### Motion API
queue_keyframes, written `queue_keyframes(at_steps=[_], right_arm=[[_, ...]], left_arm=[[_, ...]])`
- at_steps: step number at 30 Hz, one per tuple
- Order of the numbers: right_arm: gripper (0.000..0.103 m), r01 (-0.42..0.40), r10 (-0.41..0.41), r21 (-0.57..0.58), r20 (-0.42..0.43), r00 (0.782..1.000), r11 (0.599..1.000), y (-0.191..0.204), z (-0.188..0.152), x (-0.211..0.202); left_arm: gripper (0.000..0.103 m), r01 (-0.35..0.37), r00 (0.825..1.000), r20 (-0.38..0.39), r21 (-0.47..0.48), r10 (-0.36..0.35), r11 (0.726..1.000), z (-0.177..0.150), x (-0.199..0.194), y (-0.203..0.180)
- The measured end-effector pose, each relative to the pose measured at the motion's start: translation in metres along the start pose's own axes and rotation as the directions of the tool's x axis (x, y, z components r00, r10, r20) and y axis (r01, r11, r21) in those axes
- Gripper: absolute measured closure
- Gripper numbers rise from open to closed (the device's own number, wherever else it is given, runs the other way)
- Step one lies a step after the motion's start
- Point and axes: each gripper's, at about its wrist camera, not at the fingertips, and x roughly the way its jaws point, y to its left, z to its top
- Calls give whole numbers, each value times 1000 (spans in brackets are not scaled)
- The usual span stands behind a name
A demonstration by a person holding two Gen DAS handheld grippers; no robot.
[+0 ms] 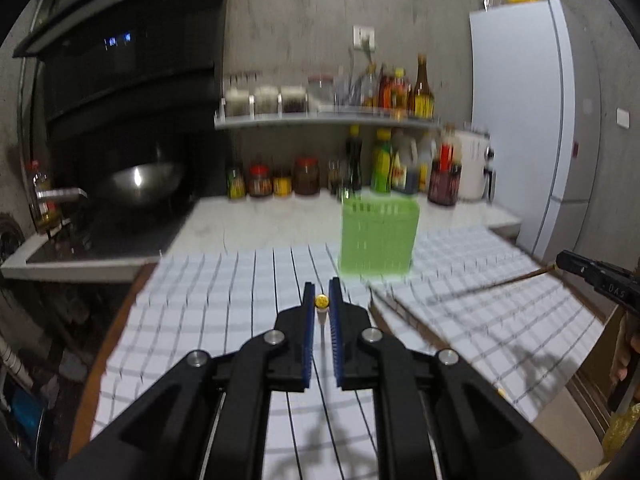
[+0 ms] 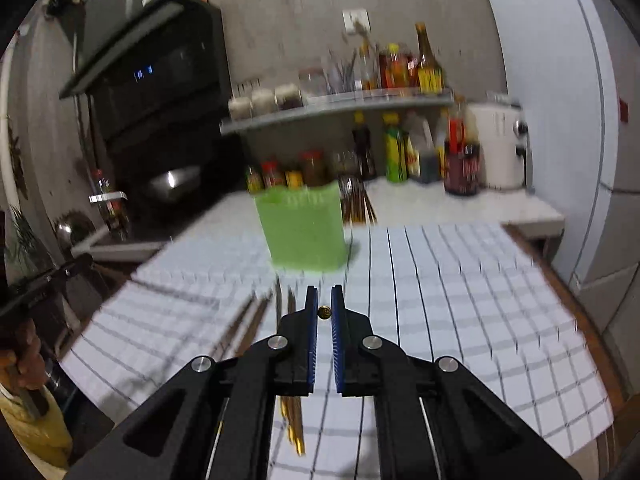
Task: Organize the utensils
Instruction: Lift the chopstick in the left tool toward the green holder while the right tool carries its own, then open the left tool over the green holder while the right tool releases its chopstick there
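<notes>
A: Where the left wrist camera looks along its fingers, what is the left gripper doing?

B: It is pinching a thin utensil end-on: a small yellow cap sits between the blue pads, with a white shaft just below it. I would guess a chopstick, though the blur makes that uncertain.

A: And the right gripper?

B: Much the same. Its jaws are drawn close around a small gold-tipped end. Under it, a bundle of brown chopsticks with yellowish tips lies on the checked cloth, and more loose sticks spread to its left.

A: Where is the holder?

B: The green slotted basket stands upright on the far part of the cloth, ahead of both grippers and well apart from them. Behind its right side, in the right view, a cluster of dark sticks leans on the worktop.

A: Anything beyond?

B: Jars and sauce bottles line the wall under a shelf, a wok sits to the left, and a white fridge stands to the right.
</notes>
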Motion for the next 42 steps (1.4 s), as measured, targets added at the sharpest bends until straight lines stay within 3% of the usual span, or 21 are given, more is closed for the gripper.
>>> queue_keyframes(at_steps=[4,12,23,32,36,40,42], right_arm=[[96,3,-2,-26,43,999,1000,5,36,0],[96,-16,18,-61,38,999,998,15,77,24],[96,-20,26,-105,53,998,994,26,81,36],[96,-24,42,-134,132,990,991,34,101,42],[96,-22,63,-172,239,969,985,48,129,37],[96,22,60,-201,391,918,979,59,160,28],[96,58,42,-210,444,895,976,61,171,32]], left_arm=[[96,31,998,55,-6,-30,1000,20,-6,1],[96,75,997,36,-15,-75,997,34,10,5],[97,61,997,50,-10,-61,998,40,18,-2],[97,82,990,111,4,-82,997,69,22,-12],[96,101,974,202,21,-103,995,102,17,-21],[96,93,946,308,35,-99,995,138,24,-31],[96,73,940,331,29,-78,997,148,38,-36]])
